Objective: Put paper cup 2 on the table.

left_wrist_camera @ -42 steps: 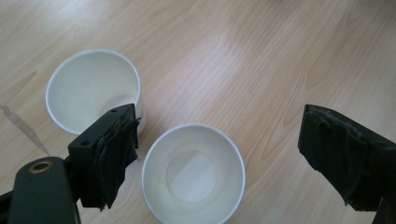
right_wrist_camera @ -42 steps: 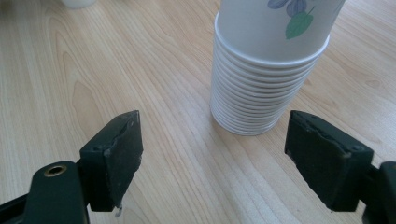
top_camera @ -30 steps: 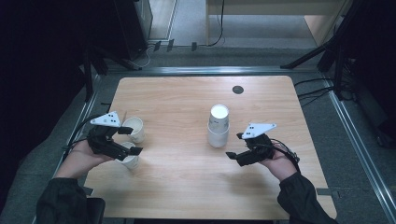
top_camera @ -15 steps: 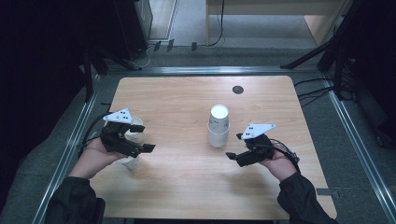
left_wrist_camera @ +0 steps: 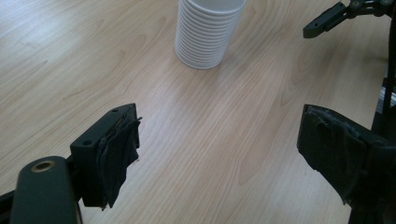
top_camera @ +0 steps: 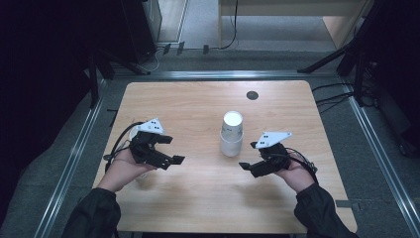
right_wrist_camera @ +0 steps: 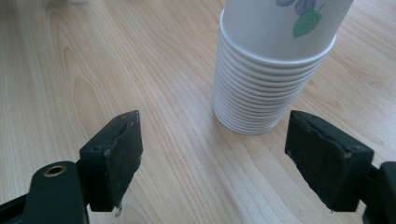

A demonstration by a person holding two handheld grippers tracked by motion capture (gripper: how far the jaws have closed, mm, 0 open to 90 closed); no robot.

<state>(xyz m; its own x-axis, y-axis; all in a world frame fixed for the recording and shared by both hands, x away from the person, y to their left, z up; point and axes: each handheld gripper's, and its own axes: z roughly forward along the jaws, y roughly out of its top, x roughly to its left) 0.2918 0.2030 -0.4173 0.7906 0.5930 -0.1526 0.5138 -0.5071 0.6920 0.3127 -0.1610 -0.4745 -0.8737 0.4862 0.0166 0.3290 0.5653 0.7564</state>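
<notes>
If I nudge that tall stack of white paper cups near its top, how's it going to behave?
The tall stack of nested white paper cups looks tall for its narrow base, so a high push would probably tip it. Thin paper walls likely dent under a hard squeeze. The smooth wooden table may let it slide if pushed low.

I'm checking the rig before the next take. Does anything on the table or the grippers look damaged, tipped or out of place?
One thing: the pad on the left gripper looks frayed, its fabric edge ragged and peeling off the jaw. The stack of paper cups stands upright on the table, with nothing spilled. The right gripper hangs open near it, pads fairly intact.
</notes>
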